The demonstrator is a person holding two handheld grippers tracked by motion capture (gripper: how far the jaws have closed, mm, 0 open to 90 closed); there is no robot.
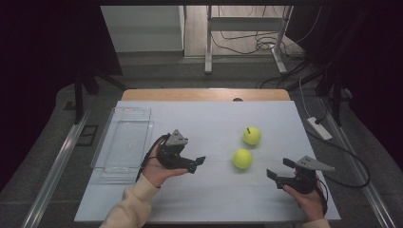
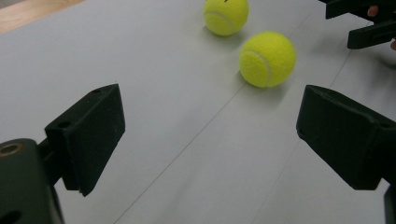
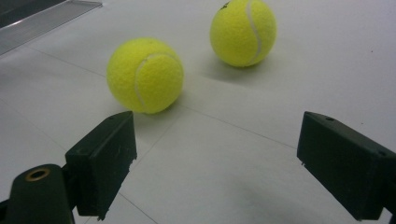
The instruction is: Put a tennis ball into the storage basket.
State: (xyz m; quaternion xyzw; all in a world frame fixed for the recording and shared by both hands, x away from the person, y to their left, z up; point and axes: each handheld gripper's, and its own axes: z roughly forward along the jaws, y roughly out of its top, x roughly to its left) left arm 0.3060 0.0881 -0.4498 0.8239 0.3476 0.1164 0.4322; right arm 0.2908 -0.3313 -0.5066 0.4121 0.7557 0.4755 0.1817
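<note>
Both grippers hover low over the white table (image 1: 209,199), each with its jaws spread wide and nothing between them. The left gripper (image 1: 194,165) sits just left of the near ball (image 1: 242,158); the right gripper (image 1: 277,175) sits to its right and a little nearer the person. The near ball lies between the two, apart from both. The far ball (image 1: 252,135) rests just beyond it, close but not touching, judging by the gap seen in the right gripper view.

The step in hand looks like a reach for the near ball, probably to carry it to the clear tray (image 1: 122,138) at the table's left edge. To do it well, one gripper should go in alone, centre the ball between the jaws at its widest part, and close gently, since a round ball rolls off at a glancing touch. Approaching from the side away from the far ball avoids knocking it.

Hard to make out: a small dark mark on top of the far ball, cut off at the frame's edge in the left gripper view. The tray's far rim blends into the table. Whether the tray holds anything cannot be told
</note>
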